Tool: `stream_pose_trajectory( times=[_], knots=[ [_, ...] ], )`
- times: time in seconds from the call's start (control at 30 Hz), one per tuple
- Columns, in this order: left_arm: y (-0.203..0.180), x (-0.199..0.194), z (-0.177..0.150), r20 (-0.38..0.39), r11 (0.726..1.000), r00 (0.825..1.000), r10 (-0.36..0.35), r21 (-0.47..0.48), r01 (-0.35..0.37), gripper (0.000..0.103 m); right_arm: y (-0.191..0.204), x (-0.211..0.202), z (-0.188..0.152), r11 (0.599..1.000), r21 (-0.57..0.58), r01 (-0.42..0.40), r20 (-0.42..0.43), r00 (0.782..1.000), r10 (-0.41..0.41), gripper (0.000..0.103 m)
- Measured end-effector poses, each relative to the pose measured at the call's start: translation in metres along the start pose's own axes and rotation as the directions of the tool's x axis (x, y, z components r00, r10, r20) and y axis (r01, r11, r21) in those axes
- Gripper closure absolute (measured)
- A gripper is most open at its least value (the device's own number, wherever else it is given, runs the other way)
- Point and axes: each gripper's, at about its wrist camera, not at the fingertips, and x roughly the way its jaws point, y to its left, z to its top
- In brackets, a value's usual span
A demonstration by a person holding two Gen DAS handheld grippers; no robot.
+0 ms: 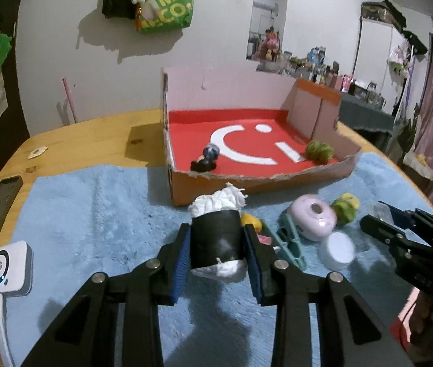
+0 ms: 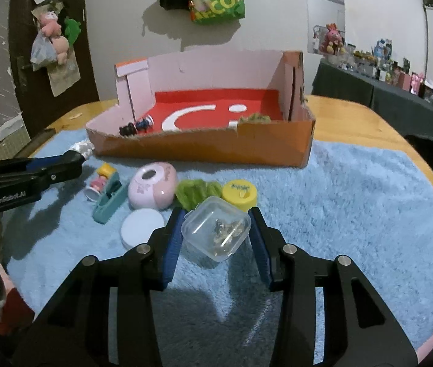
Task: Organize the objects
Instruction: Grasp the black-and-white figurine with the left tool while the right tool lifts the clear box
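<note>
My left gripper [image 1: 216,244] is shut on a black roll stuffed with white tissue [image 1: 216,241], held above the blue mat in front of the orange box [image 1: 183,192]. My right gripper [image 2: 216,232] is shut on a small clear plastic case [image 2: 216,232] with metal bits inside. The box has a red floor and holds a small dark figure [image 1: 205,159] and a green pompom [image 1: 319,151]. On the mat lie a pink round gadget [image 2: 152,188], a teal clip [image 2: 109,200], a white lid [image 2: 141,226], a green pompom [image 2: 196,192], a yellow cap [image 2: 239,194] and a small doll figure [image 2: 101,180].
A fluffy blue mat [image 2: 354,214] covers the wooden table [image 1: 88,140]. A white device with a cable [image 1: 7,267] sits at the left table edge. A black slot [image 1: 2,202] lies beside it. Bags hang on the wall [image 1: 155,3].
</note>
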Motion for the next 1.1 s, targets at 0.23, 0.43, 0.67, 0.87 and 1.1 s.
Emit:
stream_pose_trajectory(
  times=[0.23,0.43,0.67,0.87,1.1],
  knots=[
    [-0.009,-0.018,0.004,0.049,1.000,0.999,-0.007,0.029,0.005,0.068,0.004,-0.013,0.013,1.000,-0.009,-0.026,0.031,0.999,0.027,0.063],
    [-0.014,-0.021,0.005,0.047,0.999,0.999,-0.023,0.038,0.022,0.068,0.004,-0.012,0.014,0.999,0.001,-0.035,0.021,0.999,0.035,0.063],
    [-0.016,-0.022,0.006,0.047,0.999,0.998,-0.033,0.042,0.031,0.068,0.003,-0.011,0.014,0.999,0.005,-0.041,0.015,0.999,0.041,0.063],
    [-0.018,-0.022,0.007,0.048,0.999,0.998,-0.032,0.045,0.030,0.068,0.004,-0.009,0.016,0.999,-0.005,-0.044,0.005,0.999,0.044,0.063],
    [-0.018,-0.018,0.020,0.054,0.998,0.998,-0.037,0.048,0.035,0.068,0.005,-0.008,0.031,0.998,-0.022,-0.051,0.016,0.999,0.052,0.063]
  ],
)
